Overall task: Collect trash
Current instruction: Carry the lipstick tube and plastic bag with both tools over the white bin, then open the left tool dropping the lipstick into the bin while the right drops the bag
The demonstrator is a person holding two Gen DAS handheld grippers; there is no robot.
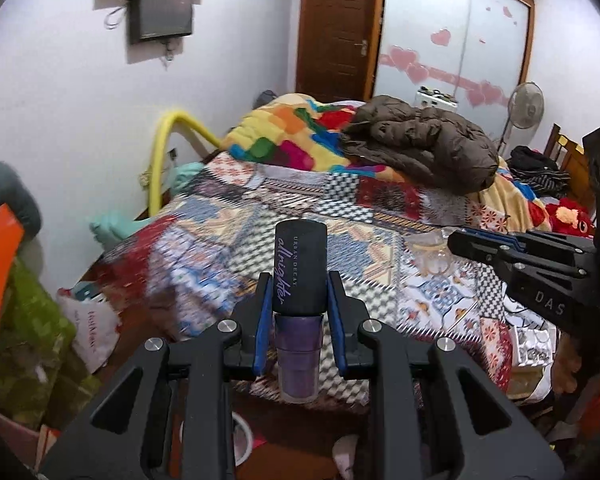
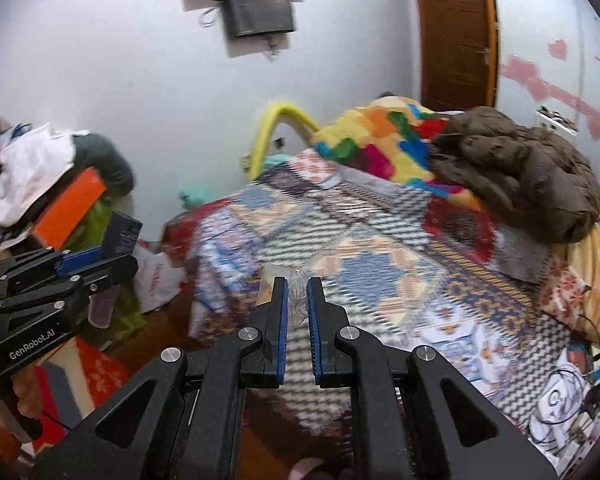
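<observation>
My left gripper (image 1: 300,292) is shut on a black-capped purple spray bottle (image 1: 299,280) marked "all nighter", held upright above the bed's near edge. It also shows at the left of the right wrist view (image 2: 118,236). My right gripper (image 2: 297,294) is shut on a crumpled clear plastic wrapper (image 2: 296,300) above the patterned bedspread (image 2: 380,264). In the left wrist view the right gripper (image 1: 464,240) is at the right, with the clear wrapper (image 1: 430,254) at its tips.
A brown puffy jacket (image 1: 420,140) and a bright colourful blanket (image 1: 292,132) lie at the far end of the bed. An orange box (image 2: 70,208) and piled clothes stand at the left. A white bag (image 1: 94,328) lies on the floor. Cables (image 2: 560,404) lie at the bed's right.
</observation>
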